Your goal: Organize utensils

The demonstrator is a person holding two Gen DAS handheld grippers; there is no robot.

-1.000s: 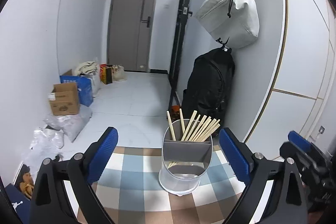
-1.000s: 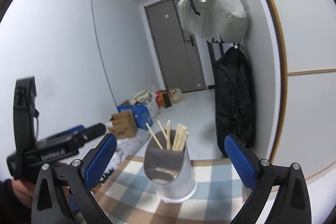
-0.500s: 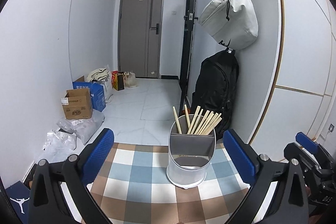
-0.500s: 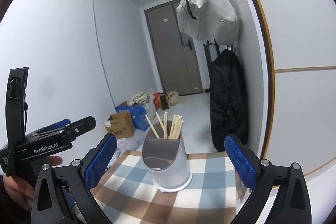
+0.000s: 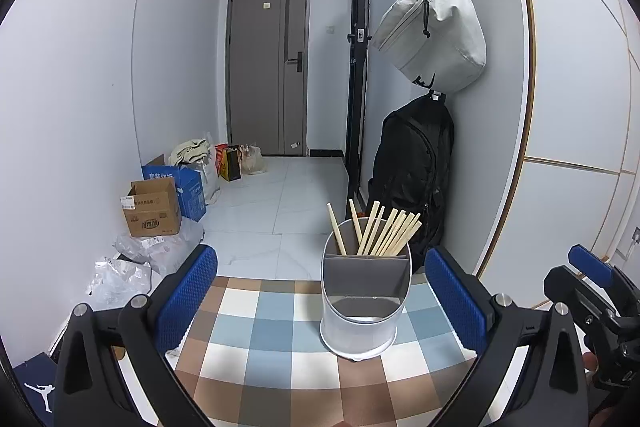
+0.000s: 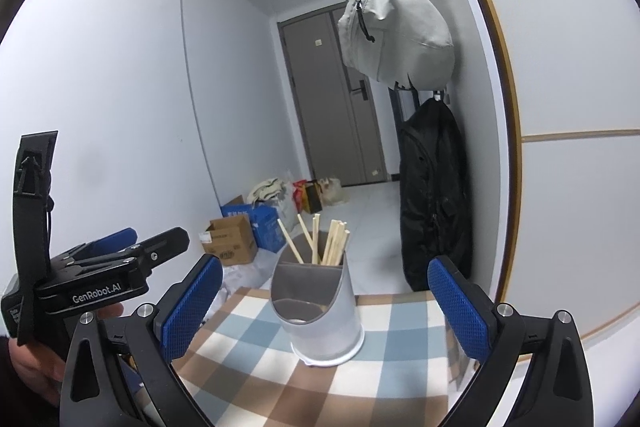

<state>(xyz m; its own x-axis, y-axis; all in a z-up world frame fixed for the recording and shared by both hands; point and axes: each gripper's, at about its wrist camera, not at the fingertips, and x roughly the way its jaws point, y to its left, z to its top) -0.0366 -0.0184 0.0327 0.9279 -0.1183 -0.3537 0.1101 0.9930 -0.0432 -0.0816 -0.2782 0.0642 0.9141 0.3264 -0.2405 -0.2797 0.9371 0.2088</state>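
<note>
Now the left gripper (image 5: 320,297) stands with its blue-padded jaws spread wide and nothing between them but air, and the right gripper (image 6: 325,301) is spread just as wide and equally empty. Seen from the left wrist, the utensil holder (image 5: 365,307), a pale grey cylinder with a darker divider across its mouth, sits upright on the checkered tablecloth (image 5: 256,339) just right of centre, toward 1 o'clock from the midpoint of the jaws and apart from both pads. Its far compartment holds the wooden chopsticks (image 5: 380,231), which fan out and lean mostly toward 1 o'clock, one leaning the other way toward 11; the near compartment looks empty, though its bottom is in shadow. From the right wrist the same holder sits slightly left of centre between the pads, the chopsticks rising at 12 o'clock. At 9 o'clock in that view the left gripper's body, lettered GenRobot.AI, is held by a hand (image 6: 36,367) at 8 o'clock. In the left view the right gripper shows at 4 o'clock, near the cloth's edge. Beyond the table, a grey sling bag (image 5: 436,31) hangs at 1 o'clock above a black backpack (image 5: 412,171), a door (image 5: 268,67) closes the hallway at 12, and cardboard boxes (image 5: 154,207) lie at 9 o'clock.
</note>
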